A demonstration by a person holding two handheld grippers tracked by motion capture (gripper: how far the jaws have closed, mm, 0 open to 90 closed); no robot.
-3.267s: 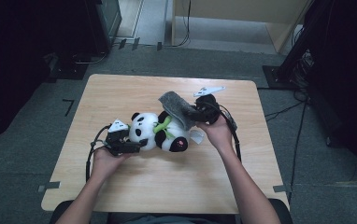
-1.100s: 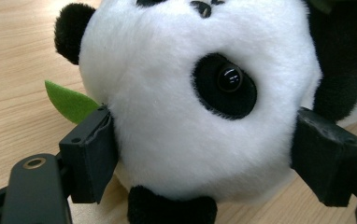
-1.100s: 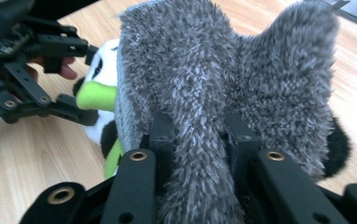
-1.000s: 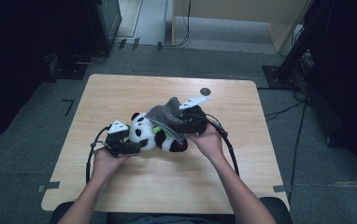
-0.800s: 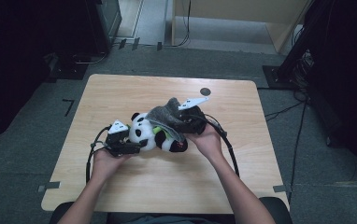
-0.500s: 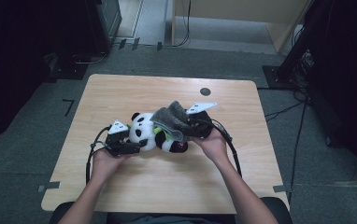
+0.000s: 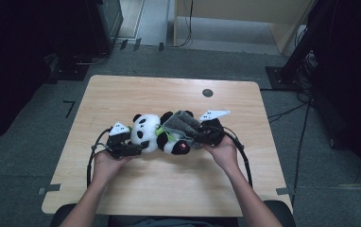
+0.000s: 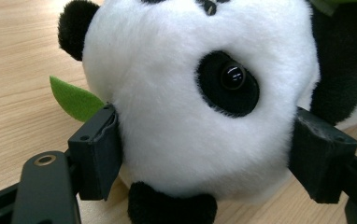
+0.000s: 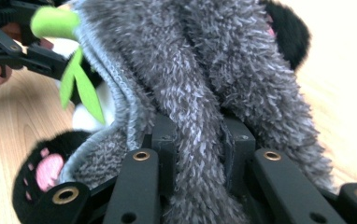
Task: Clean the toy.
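Note:
A black-and-white plush panda lies on its side in the middle of the wooden table, holding a green felt leaf. My left gripper is shut on the panda's head, with the pads pressed into the white fur on both sides. A grey fluffy cloth is draped over the panda's body. My right gripper is shut on a fold of this cloth; its jaws have just been closing on it. A pink-soled panda foot pokes out beneath the cloth.
A small dark round mark sits near the table's far edge. Cables trail from both grippers over the near half of the table. Dark equipment and cables stand on the floor around the table.
The right gripper has come down and to the right, nearer the person, with the grey cloth, which now lies flatter over the panda's body. The left gripper and the panda's head have not moved.

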